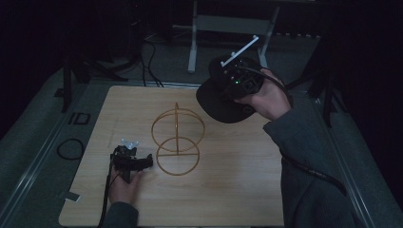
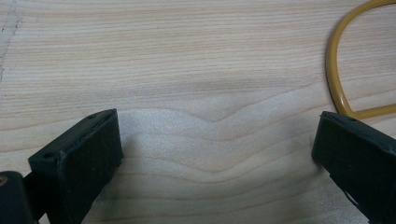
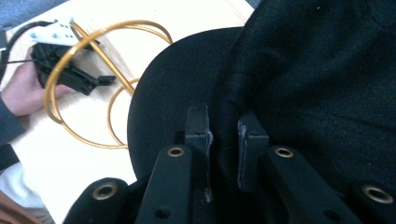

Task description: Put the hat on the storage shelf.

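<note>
A black cap (image 1: 219, 99) hangs in the air over the table's far right part, held by my right gripper (image 1: 237, 80). In the right gripper view the jaws are shut on a fold of the cap's fabric (image 3: 224, 126) where brim (image 3: 173, 88) meets crown. A gold wire stand (image 1: 177, 137), an upright ring over a flat base ring, sits mid-table. My left gripper (image 1: 142, 161) rests on the wooden table (image 1: 228, 185) just left of the stand's base. Its jaws stand wide open over bare wood, with the gold ring (image 2: 338, 79) at the upper right of the left gripper view.
Beyond the table's far edge stand a white frame leg (image 1: 192, 42) and loose cables (image 1: 149, 66) on the floor. A coiled cable (image 1: 70, 148) lies left of the table. Bare wood stretches along the near edge.
</note>
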Tool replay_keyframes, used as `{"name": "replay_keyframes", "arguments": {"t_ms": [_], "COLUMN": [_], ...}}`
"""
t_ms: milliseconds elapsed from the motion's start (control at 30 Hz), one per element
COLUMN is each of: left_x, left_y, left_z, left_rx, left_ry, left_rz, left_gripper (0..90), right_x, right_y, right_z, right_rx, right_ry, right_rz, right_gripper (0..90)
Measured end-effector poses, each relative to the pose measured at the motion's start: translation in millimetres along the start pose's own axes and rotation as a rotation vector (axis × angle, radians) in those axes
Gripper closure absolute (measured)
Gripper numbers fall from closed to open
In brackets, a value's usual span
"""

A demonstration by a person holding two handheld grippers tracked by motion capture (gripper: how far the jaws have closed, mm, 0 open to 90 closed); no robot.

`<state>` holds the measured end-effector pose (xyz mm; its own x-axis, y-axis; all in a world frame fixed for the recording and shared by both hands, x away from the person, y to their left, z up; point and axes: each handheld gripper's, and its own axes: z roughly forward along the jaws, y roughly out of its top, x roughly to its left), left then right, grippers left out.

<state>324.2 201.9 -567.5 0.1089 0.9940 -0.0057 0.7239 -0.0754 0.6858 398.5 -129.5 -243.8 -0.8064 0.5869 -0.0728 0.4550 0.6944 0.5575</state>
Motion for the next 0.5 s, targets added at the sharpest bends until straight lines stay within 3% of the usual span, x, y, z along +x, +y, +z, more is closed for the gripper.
{"name": "replay_keyframes", "arguments": {"t_ms": [500], "left_x": [-0.1], "left_y": [0.0], "left_z": [-0.1], "left_rx": [0.001], "left_ry": [0.0], "left_rz": [-0.001], "left_gripper": [1.2], "right_x": [24.0], "right_y": [22.8], "right_z": [3.6], "right_rx": [-0.014], "right_ry": [0.058], "right_rz": [-0.055], "right_gripper": [78.4]}}
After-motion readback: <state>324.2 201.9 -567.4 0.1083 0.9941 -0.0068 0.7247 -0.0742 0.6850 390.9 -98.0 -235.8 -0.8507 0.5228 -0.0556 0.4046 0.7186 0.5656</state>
